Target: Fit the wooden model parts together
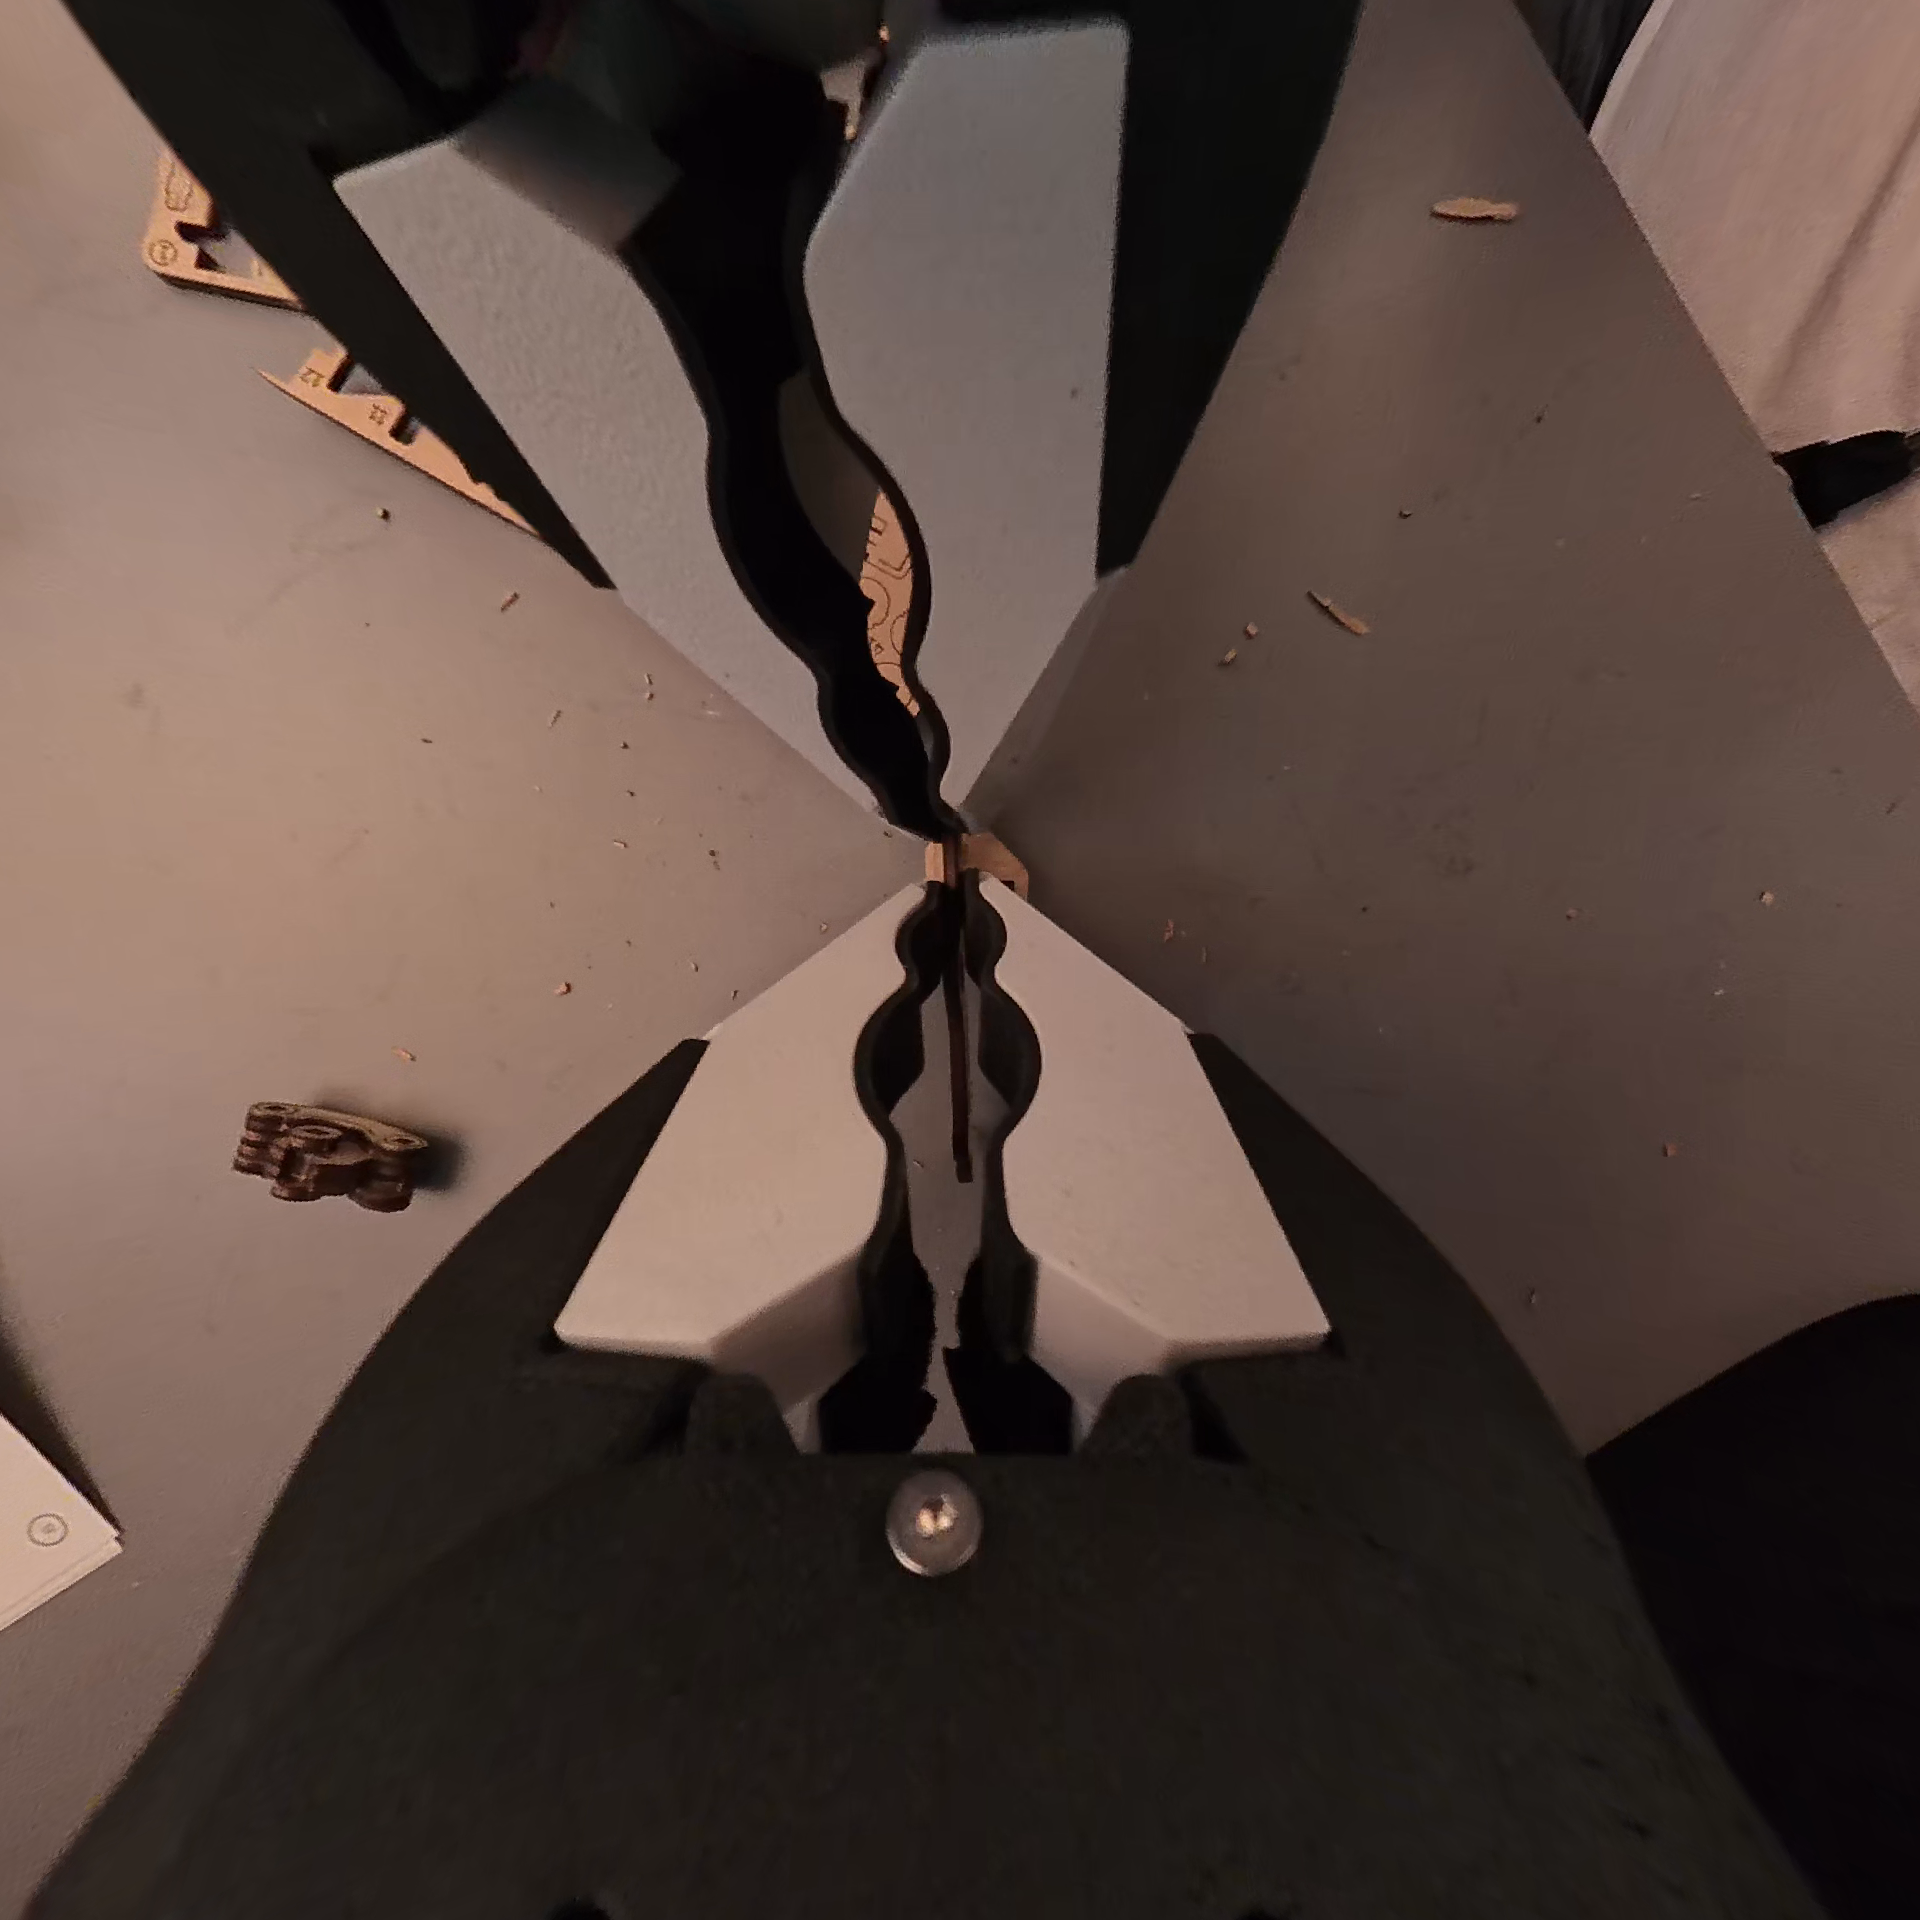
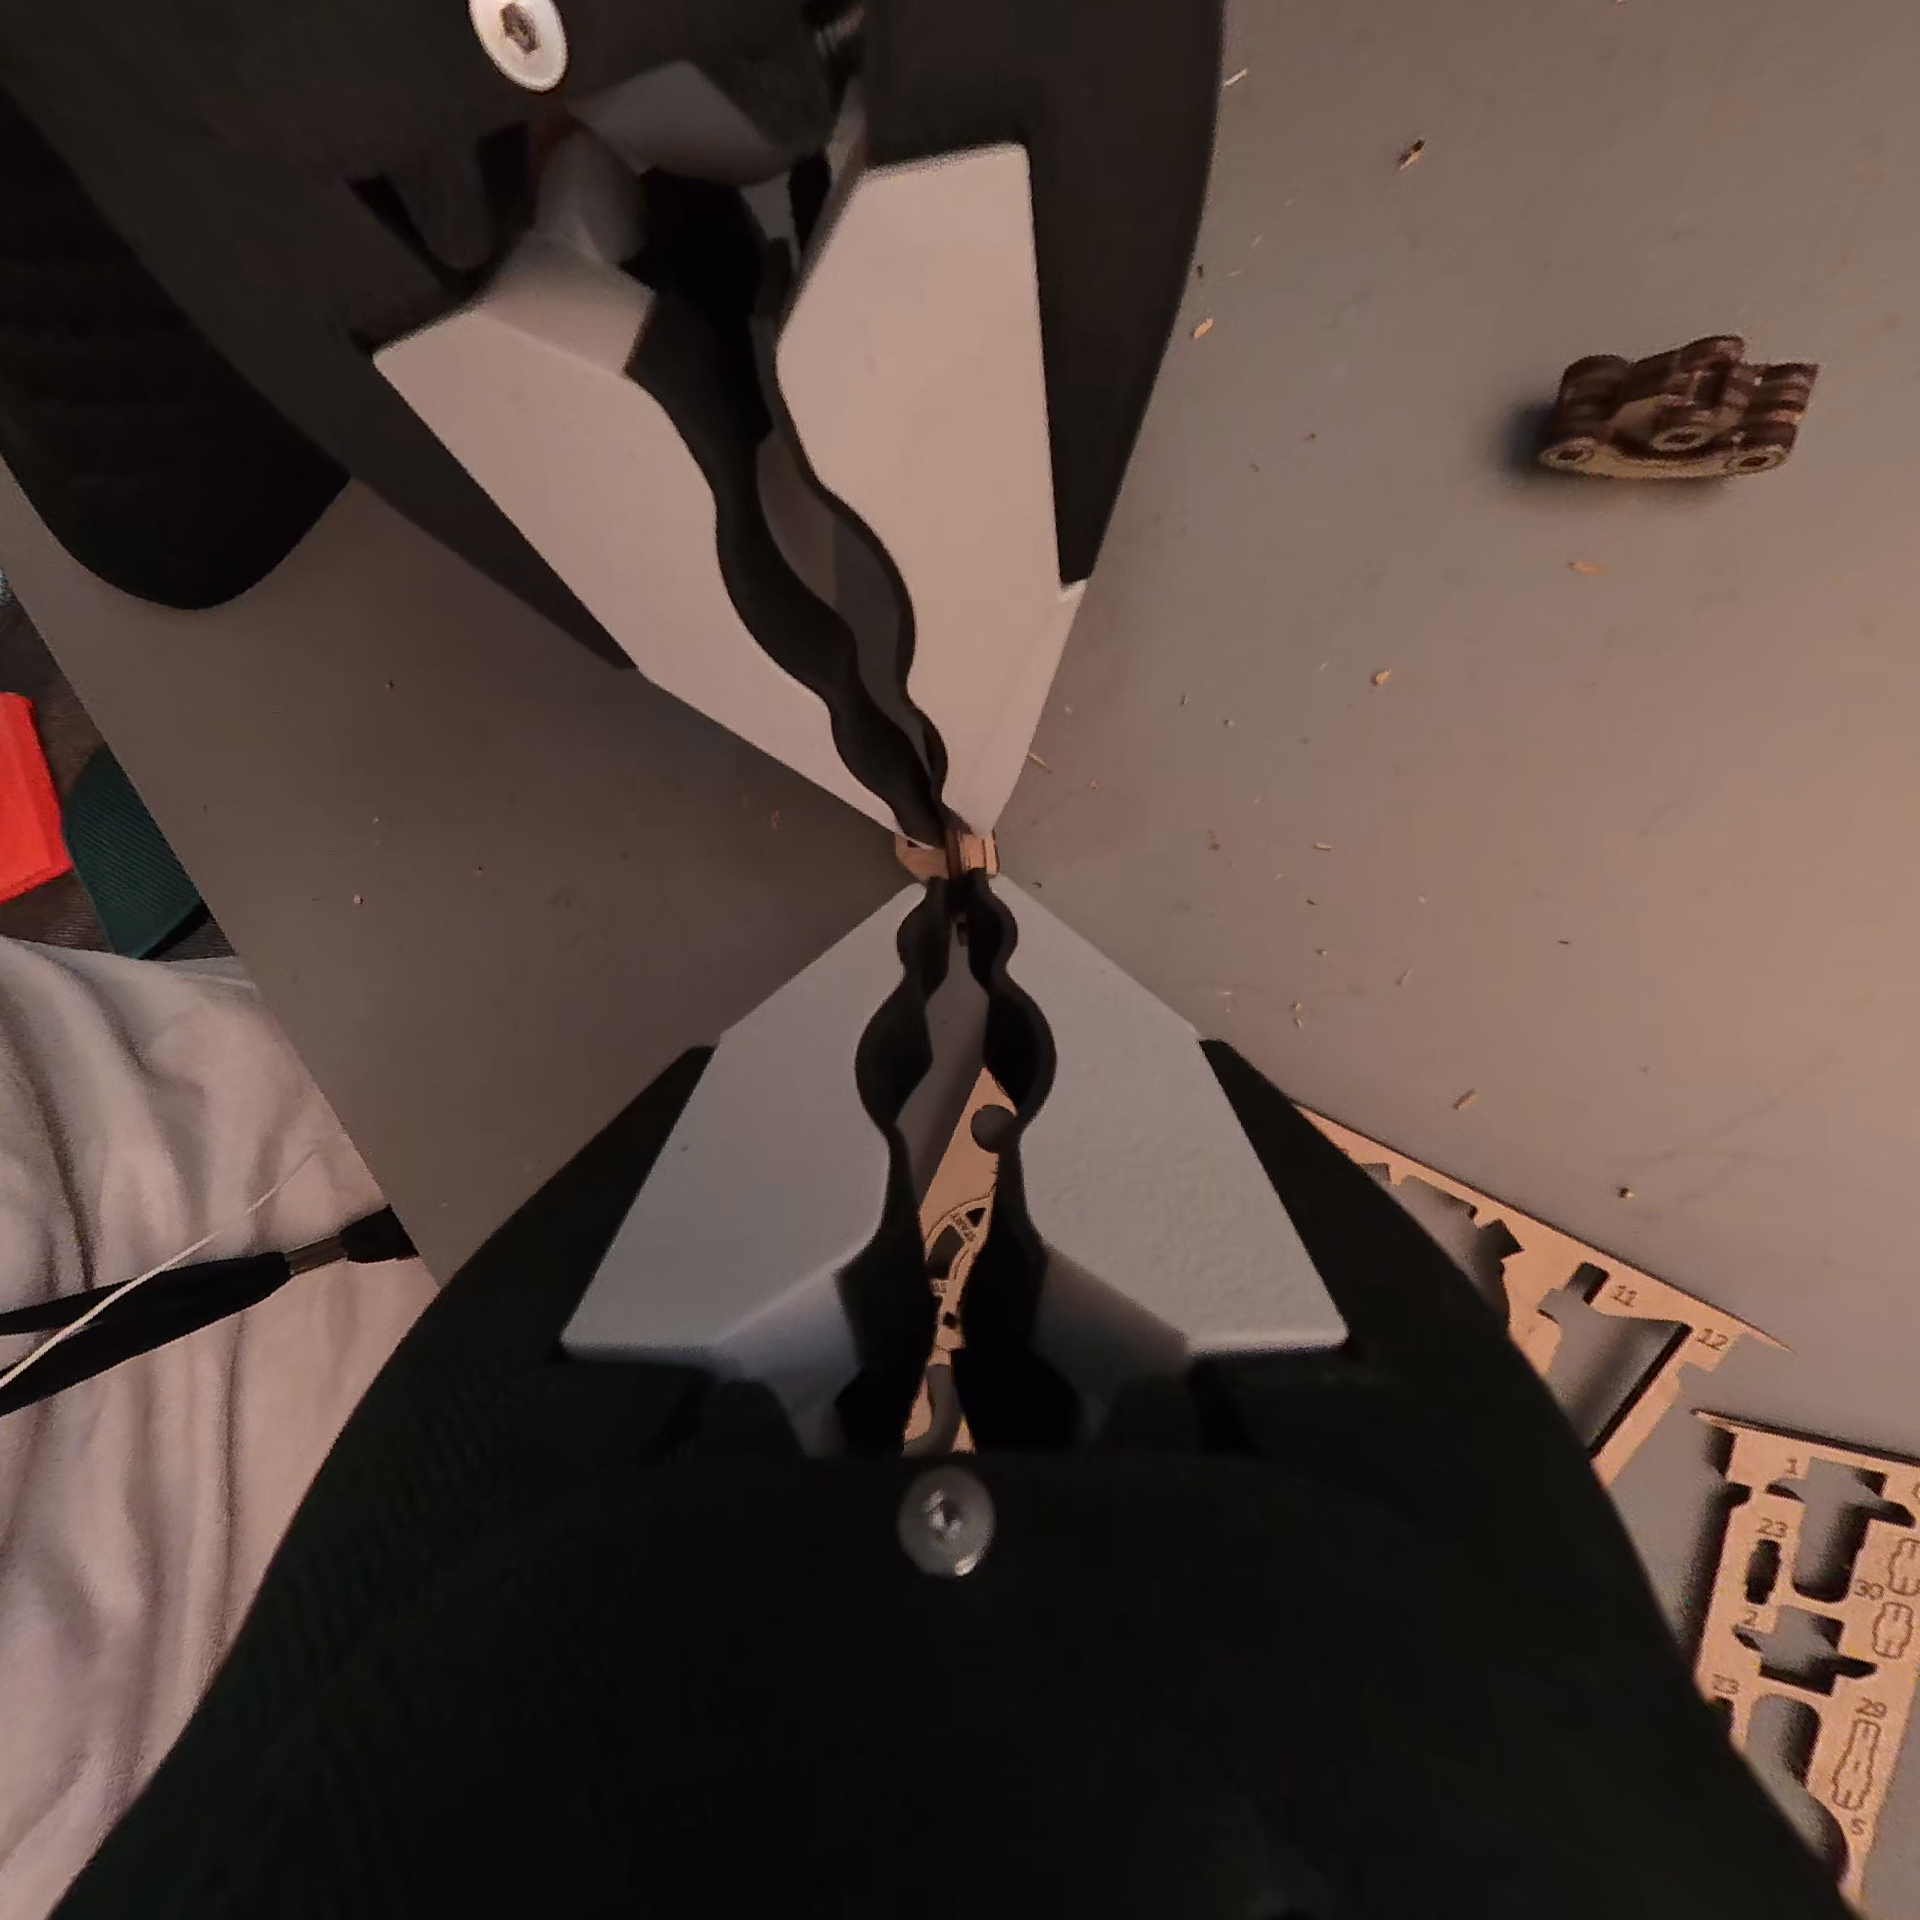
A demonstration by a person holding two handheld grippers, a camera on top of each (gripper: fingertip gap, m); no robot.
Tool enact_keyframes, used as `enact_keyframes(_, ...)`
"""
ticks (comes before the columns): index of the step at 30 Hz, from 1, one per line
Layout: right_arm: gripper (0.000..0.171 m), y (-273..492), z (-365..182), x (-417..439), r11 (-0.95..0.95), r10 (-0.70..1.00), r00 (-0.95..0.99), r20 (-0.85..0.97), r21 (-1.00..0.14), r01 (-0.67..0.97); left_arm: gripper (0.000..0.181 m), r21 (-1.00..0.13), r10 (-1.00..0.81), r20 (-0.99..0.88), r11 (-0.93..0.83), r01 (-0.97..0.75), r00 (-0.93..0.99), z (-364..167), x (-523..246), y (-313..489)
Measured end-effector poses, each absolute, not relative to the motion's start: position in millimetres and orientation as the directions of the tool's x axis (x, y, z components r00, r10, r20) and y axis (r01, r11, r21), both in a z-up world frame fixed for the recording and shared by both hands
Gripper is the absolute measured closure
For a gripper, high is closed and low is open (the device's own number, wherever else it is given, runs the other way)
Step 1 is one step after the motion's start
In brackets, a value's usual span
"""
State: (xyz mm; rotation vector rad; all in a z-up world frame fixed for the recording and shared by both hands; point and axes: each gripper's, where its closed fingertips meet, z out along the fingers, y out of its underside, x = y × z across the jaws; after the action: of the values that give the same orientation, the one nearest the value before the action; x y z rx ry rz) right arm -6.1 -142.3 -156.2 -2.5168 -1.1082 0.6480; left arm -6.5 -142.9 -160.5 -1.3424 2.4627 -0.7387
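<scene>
My left gripper (image 1: 951, 888) is shut on a thin wooden part (image 1: 958, 1039), seen edge-on between its fingers. My right gripper (image 2: 951, 894) is shut on a flat engraved wooden part (image 2: 956, 1236). That part also shows in the left wrist view (image 1: 894, 582). The two grippers meet tip to tip above the grey table (image 1: 1455, 831). Each shows in the other's view, the right gripper (image 1: 930, 821) from the top and the left gripper (image 2: 935, 821) likewise. The pale ends of the two parts touch at the joint (image 1: 971, 862), also visible in the right wrist view (image 2: 951, 857).
A dark assembled wooden block (image 1: 327, 1153) (image 2: 1683, 421) lies on the table. Punched-out wooden sheets (image 1: 208, 239) (image 2: 1818, 1642) lie at the table's side. A small loose wooden piece (image 1: 1473, 210), a white card (image 1: 42, 1538), pale cloth (image 2: 135, 1247) and wood crumbs are around. Both grippers' tips are close together, under 4 cm apart. The dark assembled wooden block (image 1: 327, 1153) is about 12 cm from both grippers' fingertips. The right camera catches it too, in the right wrist view (image 2: 1662, 411).
</scene>
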Motion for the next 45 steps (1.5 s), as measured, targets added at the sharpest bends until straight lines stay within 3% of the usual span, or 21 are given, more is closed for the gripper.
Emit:
enact_keyframes(20, 0.168, -140, -156, -6, -0.623, 0.764, 0.609, -0.214, -0.492, 0.608, 0.180, -0.574, -0.854, 0.061, 0.394, -0.718, -0.516, -160, -6, -143)
enact_keyframes(24, 0.160, -140, -155, -11, -0.611, 0.778, 0.582, -0.237, -0.499, 0.615, 0.180, -0.574, -0.858, 0.052, 0.394, -0.718, -0.512, -160, -7, -141)
enact_keyframes(26, 0.168, -136, -155, -8, -0.594, 0.785, 0.588, -0.194, -0.501, 0.629, 0.180, -0.574, -0.858, 0.036, 0.402, -0.713, -0.512, -160, -7, -140)
enact_keyframes(45, 0.169, -132, -156, -12, -0.526, 0.819, 0.559, -0.129, -0.558, 0.642, 0.180, -0.571, -0.853, 0.027, 0.414, -0.709, -0.520, -153, -6, -139)
